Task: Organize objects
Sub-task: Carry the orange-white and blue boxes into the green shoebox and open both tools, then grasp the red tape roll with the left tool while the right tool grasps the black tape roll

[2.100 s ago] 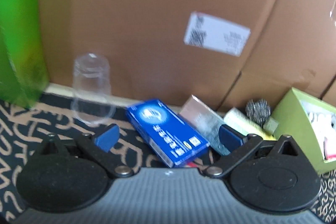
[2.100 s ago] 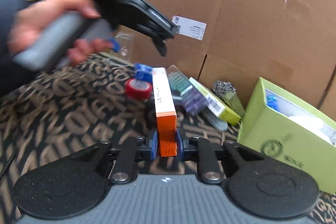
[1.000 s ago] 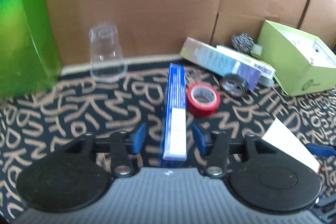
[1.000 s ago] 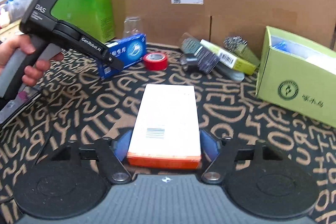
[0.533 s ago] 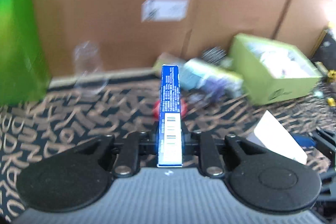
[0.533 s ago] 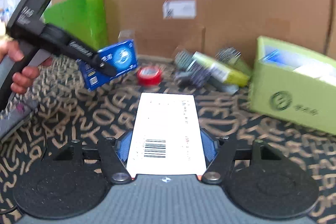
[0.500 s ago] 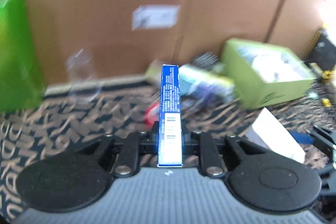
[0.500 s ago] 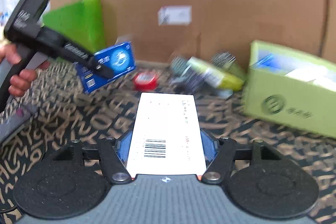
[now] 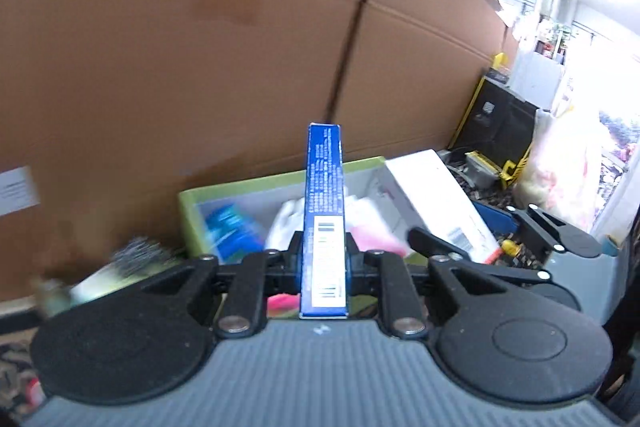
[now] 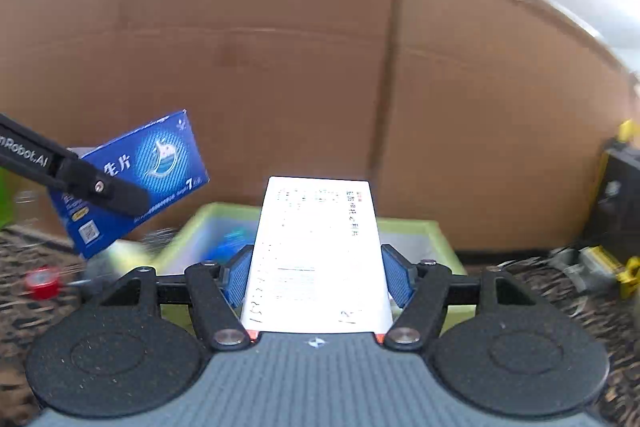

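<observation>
While 2 grippers hang raised before the cardboard wall, each clamps 1 box: the left gripper (image 9: 323, 269) pinches a blue box (image 9: 324, 223) edge-up at frame centre, the right gripper (image 10: 316, 277) a white box (image 10: 318, 255), above 1 green bin (image 10: 416, 229).

Both views look forward along a hand-held gripper, tilted slightly down, toward a tall cardboard wall (image 9: 200, 47) close ahead. The left wrist view sits near the green box (image 9: 248, 187); the right wrist view faces it from the right. Both share the green box, cardboard wall, blue carton (image 10: 136, 183) and white carton (image 9: 436, 203).
</observation>
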Demonstrator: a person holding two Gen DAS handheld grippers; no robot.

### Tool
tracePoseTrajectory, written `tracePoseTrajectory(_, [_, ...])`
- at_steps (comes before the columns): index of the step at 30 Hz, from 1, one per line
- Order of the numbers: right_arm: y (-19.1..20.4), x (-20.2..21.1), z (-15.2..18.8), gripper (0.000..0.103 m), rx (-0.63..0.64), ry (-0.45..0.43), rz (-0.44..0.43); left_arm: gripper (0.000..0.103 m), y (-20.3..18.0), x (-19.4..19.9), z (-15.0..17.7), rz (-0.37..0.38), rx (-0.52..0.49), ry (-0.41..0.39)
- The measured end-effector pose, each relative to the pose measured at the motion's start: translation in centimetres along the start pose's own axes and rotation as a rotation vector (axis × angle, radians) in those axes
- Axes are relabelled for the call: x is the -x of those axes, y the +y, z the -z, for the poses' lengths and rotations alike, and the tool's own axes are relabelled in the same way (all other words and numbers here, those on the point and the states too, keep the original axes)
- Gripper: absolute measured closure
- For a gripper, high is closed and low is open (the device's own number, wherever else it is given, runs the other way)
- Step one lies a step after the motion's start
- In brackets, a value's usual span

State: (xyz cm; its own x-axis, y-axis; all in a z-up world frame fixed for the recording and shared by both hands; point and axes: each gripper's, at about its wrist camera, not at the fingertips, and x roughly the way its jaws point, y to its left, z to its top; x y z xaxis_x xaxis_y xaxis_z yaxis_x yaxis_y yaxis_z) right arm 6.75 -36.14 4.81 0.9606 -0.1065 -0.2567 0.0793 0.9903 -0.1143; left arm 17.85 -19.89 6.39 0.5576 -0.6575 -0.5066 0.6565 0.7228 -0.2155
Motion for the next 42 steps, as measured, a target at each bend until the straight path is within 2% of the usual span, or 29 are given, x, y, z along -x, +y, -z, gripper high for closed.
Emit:
tracePoseTrajectory(3, [-1.7,-2.6,-0.2,0.033,0.006,-0.008,0.06,0.086,-0.6,-3.1,-1.0,0.02,0.027,0.005])
tracePoseTrajectory(7, [-3.4,-5.7,-0.2,0.033,-0.004,-0.001,0.088,0.086,-1.1,-6.4,-1.3,-0.015,0.01,0.011])
tracePoseTrajectory(8, [-3.6,-6.4,-0.2,0.033,-0.007,-0.006,0.092,0.081,-0.9,-7.1,-1.1,-0.019,0.003,0.009])
tracePoseTrajectory(9, [-3.5,-7.1,0.0,0.033,-0.005,-0.01,0.1,0.071,-0.7,-7.9,-0.9,-0.012,-0.003,0.015])
tracePoseTrajectory(10, [-3.5,-7.9,0.2,0.03,0.001,-0.008,0.11,0.037,-0.5,-8.5,-0.5,-0.021,-0.001,0.035])
tracePoseTrajectory(11, [-3.4,-8.9,0.6,0.026,0.012,0.02,0.112,0.018,-0.3,-8.7,0.0,-0.058,0.016,0.043])
tracePoseTrajectory(12, [-3.3,-9.6,1.0,0.023,0.021,0.054,0.113,0.016,0.1,-8.5,0.6,-0.086,0.029,0.023])
tracePoseTrajectory(15, [-2.8,-10.6,2.5,0.022,0.042,0.11,0.11,0.016,1.1,-7.2,1.9,-0.086,0.012,0.015])
tracePoseTrajectory(19, [-2.4,-9.9,2.5,0.02,0.044,0.095,0.113,0.0,2.1,-3.2,1.8,-0.115,0.024,-0.046])
tracePoseTrajectory(21, [-3.0,-8.2,1.6,0.019,0.028,0.046,0.113,0.0,2.5,-0.1,1.4,-0.128,0.041,-0.108])
tracePoseTrajectory(24, [-2.6,-4.9,-0.1,0.011,-0.013,-0.055,0.073,0.0,3.1,4.1,1.2,-0.175,0.068,-0.147])
tracePoseTrajectory(27, [-1.0,-1.9,-0.9,0.008,-0.051,-0.134,-0.004,0.0,4.2,7.6,2.2,-0.285,0.09,-0.132])
tracePoseTrajectory(30, [1.6,0.5,-0.6,0.008,-0.054,-0.157,-0.098,0.0,5.9,10.4,4.7,-0.363,0.118,-0.144])
tracePoseTrajectory(33, [4.2,1.6,0.8,0.008,-0.053,-0.142,-0.194,0.0,8.2,12.7,8.2,-0.404,0.19,-0.11])
tracePoseTrajectory(36, [7.5,1.8,2.6,0.008,-0.033,-0.081,-0.275,0.0,10.9,13.2,11.6,-0.417,0.273,-0.05])
tracePoseTrajectory(39, [9.9,1.3,4.1,0.009,-0.018,-0.017,-0.335,0.001,13.1,12.1,14.0,-0.435,0.337,-0.005])
tracePoseTrajectory(42, [11.5,1.1,5.2,0.012,-0.021,0.038,-0.367,0.009,15.1,10.2,14.5,-0.474,0.361,0.033])
